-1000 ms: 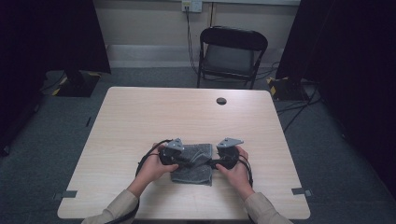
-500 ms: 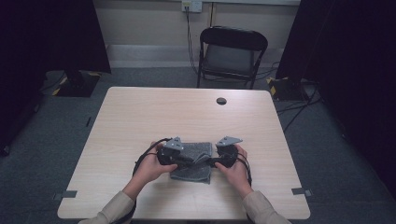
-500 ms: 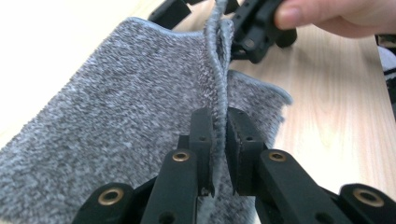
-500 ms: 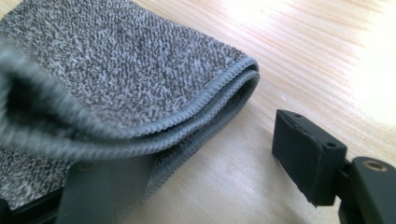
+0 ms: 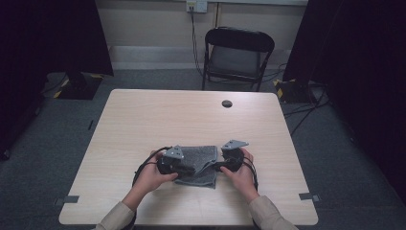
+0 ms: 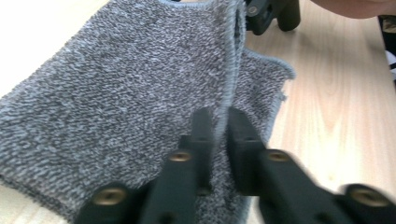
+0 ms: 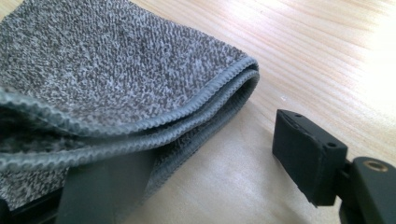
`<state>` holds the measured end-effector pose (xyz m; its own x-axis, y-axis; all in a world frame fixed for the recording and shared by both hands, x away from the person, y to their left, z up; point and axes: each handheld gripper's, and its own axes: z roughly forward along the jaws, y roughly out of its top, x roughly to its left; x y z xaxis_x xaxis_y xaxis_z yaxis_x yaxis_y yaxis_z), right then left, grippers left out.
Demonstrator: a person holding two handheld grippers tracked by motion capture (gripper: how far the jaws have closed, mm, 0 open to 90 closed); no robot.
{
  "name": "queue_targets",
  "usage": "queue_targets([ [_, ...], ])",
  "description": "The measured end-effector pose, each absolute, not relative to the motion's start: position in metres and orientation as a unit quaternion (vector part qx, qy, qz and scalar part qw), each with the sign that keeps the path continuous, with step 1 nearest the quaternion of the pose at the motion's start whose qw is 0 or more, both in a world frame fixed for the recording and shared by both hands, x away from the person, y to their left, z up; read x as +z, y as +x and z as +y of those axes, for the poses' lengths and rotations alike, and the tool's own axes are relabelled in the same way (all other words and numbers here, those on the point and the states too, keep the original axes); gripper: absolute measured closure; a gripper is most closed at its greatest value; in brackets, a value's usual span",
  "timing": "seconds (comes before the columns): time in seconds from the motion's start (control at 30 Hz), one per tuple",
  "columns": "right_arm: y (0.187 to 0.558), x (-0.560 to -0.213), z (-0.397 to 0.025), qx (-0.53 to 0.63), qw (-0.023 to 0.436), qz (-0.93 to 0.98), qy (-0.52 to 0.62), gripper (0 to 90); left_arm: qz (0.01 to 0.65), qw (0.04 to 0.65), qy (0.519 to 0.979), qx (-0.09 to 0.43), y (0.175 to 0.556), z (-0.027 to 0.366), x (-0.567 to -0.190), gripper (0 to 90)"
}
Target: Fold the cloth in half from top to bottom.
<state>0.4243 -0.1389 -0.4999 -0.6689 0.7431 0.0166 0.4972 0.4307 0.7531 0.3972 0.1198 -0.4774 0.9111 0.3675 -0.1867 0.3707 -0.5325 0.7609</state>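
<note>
A grey knitted cloth [image 5: 200, 162] lies folded on the wooden table [image 5: 191, 120] near its front edge, between two hand-held grippers. My left gripper [image 5: 184, 168] sits at the cloth's left side. In the left gripper view its jaws [image 6: 220, 126] are pinched on a raised hem of the cloth [image 6: 116, 84]. My right gripper [image 5: 221, 166] is at the cloth's right side. In the right gripper view it [image 7: 205, 154] stands open: one jaw is tucked under the folded cloth corner [image 7: 140, 74], the other is out on bare wood.
A small black round cap [image 5: 227, 103] is set in the table's far part. A black folding chair [image 5: 237, 55] stands beyond the far edge. Grey tape marks [image 5: 306, 196] sit at the front corners. The right gripper [image 6: 273, 11] shows beyond the cloth in the left gripper view.
Both hands have stayed almost in place. The cloth's near part looks slightly more gathered between the grippers.
</note>
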Motion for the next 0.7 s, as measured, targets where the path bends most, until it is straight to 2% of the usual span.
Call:
queue_targets([
  [0.17,0.424,-0.5,-0.139,0.381,0.161,0.83,0.373,30.8,0.214,0.445,0.87,0.007,0.398,0.113,-0.477,55.8],
  [0.33,0.424,-0.5,-0.139,0.381,0.161,0.83,0.374,30.8,0.215,0.445,0.869,0.005,0.399,0.105,-0.483,50.9],
  [0.47,0.424,-0.5,-0.139,0.381,0.16,0.83,0.374,30.8,0.207,0.435,0.876,0.015,0.4,0.102,-0.485,61.6],
  [0.53,0.424,-0.5,-0.139,0.381,0.16,0.83,0.374,30.8,0.205,0.437,0.876,0.01,0.401,0.102,-0.484,75.8],
  [0.6,0.424,-0.5,-0.139,0.381,0.161,0.83,0.374,30.8,0.204,0.436,0.876,0.006,0.401,0.101,-0.483,82.5],
  [0.7,0.424,-0.5,-0.139,0.381,0.16,0.83,0.374,30.8,0.205,0.441,0.874,0.002,0.4,0.102,-0.478,87.3],
])
